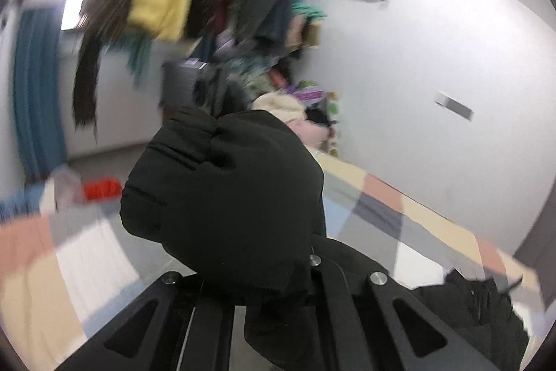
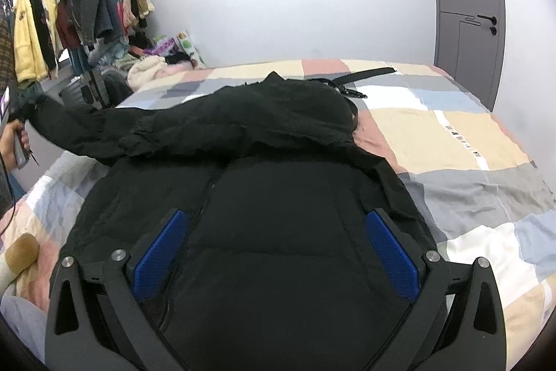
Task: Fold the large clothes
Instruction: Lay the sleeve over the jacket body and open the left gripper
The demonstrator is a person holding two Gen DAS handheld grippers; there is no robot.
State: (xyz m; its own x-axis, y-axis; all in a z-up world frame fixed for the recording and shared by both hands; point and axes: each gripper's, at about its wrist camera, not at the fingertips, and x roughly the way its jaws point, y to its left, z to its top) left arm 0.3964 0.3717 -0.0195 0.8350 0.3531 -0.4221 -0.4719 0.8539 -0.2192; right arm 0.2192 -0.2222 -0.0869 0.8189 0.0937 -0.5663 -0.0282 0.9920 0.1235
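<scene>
A large black padded jacket (image 2: 243, 134) lies spread on the patchwork bed cover (image 2: 451, 134). My right gripper (image 2: 274, 249) hovers just over the jacket's body, open, its blue pads (image 2: 391, 259) wide apart with only fabric below them. My left gripper (image 1: 257, 266) is shut on the bunched end of the jacket's sleeve (image 1: 226, 179), which hides its fingertips. In the right wrist view that sleeve (image 2: 69, 127) stretches up and off to the far left, where a hand (image 2: 14, 138) holds the left gripper. The left wrist view is blurred by motion.
A rail of hanging clothes (image 2: 69, 9) and a heap of garments (image 2: 149, 68) stand past the bed's far left corner. A black strap (image 2: 368, 73) lies beyond the jacket's collar. A grey door (image 2: 465, 16) is at the right. A brown plush thing (image 2: 22, 252) rests at the bed's left edge.
</scene>
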